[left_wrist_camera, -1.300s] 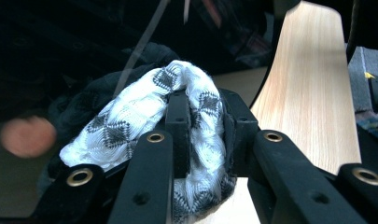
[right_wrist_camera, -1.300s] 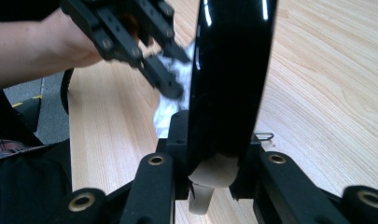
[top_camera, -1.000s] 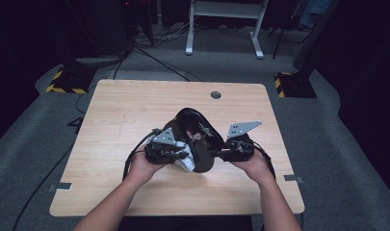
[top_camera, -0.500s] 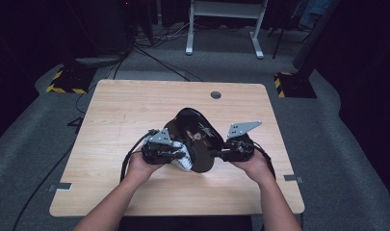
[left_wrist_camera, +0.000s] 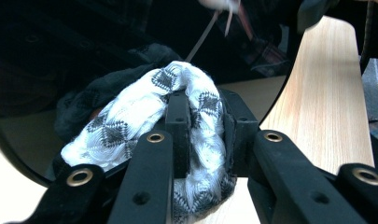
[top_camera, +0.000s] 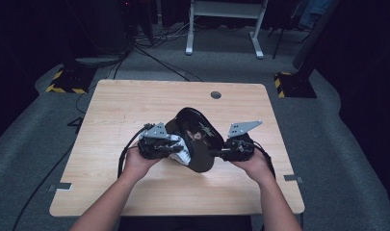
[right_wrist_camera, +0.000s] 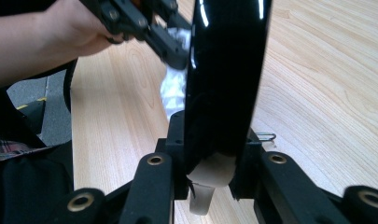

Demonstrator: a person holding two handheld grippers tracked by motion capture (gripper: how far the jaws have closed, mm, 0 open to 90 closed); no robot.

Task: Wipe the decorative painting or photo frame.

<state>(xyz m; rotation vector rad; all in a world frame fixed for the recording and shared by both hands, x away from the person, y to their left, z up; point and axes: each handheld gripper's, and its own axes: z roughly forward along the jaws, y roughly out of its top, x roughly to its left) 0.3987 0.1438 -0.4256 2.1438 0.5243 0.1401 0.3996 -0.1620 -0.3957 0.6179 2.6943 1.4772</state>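
Setting: dark room, grey carpet, cables on the floor; pale wooden table [top_camera: 135, 110] with a round cable hole [top_camera: 215, 95] near its far edge.
Landmark: glossy black oval plate [top_camera: 195, 137], taken as reference for every place below.
Plate, place: held up on edge above the middle of the table, nearer the person's side than the cable hole.
Plate, look: mirror-black lacquer finish, shallow curved rim, faint motif on the inner face; reflections run across it in the left gripper view [left_wrist_camera: 84, 56].
Cloth: white knitted rag with black diamond pattern [left_wrist_camera: 130, 121], bunched, pressed against the plate's left face.
Left gripper [top_camera: 156, 144]: just left of the plate, jaws pinching the cloth.
Right gripper [top_camera: 233, 148]: at the plate's right edge, jaws clamped on the rim [right_wrist_camera: 214, 158]; something pale, seemingly a tag or pad, sits at the pinch point, cannot tell which.
Handling, judged: plate stiff, fairly light, very slick; likely to chip or crack if dropped on the table. Single rim grip may let it pivot under wiping pressure.
Where to hold, judged: keep the rim well seated between the pads; push the cloth toward the clamped edge, not away from it.
Cloth, judged: soft, limp, grippy enough; bunch it thick so no jaw meets lacquer.
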